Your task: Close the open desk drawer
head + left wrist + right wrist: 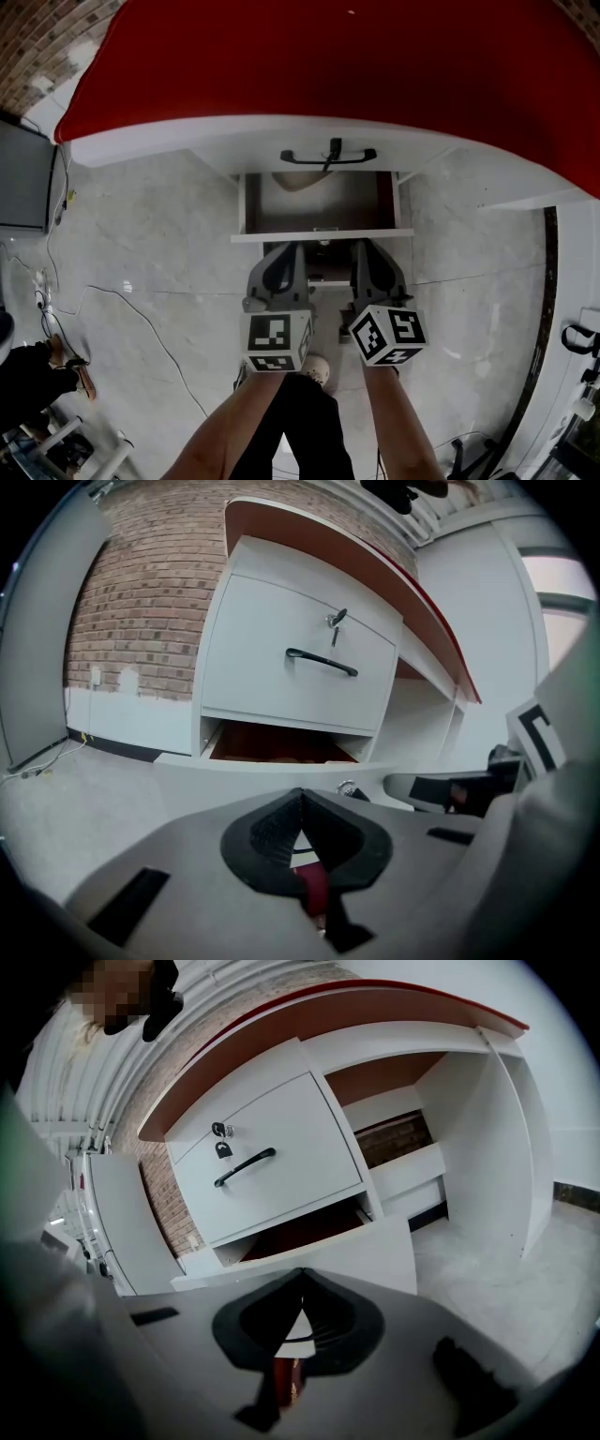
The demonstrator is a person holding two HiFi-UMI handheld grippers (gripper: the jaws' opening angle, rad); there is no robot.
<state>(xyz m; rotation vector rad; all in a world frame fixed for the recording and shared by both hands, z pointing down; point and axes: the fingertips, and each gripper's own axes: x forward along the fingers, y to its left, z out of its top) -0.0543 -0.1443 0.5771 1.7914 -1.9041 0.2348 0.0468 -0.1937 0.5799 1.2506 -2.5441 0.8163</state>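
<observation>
Lower drawer (319, 235) stands pulled out from the desk (281, 66) front edge, directly under the shut drawer with the black handle (328, 156) and key (334, 145). The inside looks bare where visible.

Left gripper (279, 251) and right gripper (373, 248) sit side by side at the white front panel. Both have fingers pressed together and nothing between them. Contact with the panel: cannot tell.

Judgement: a stiff, flat board, probably light and running on slides. No need to grasp it. Push square on the front face with both closed tips, evenly left and right, so it doesn't skew.
</observation>
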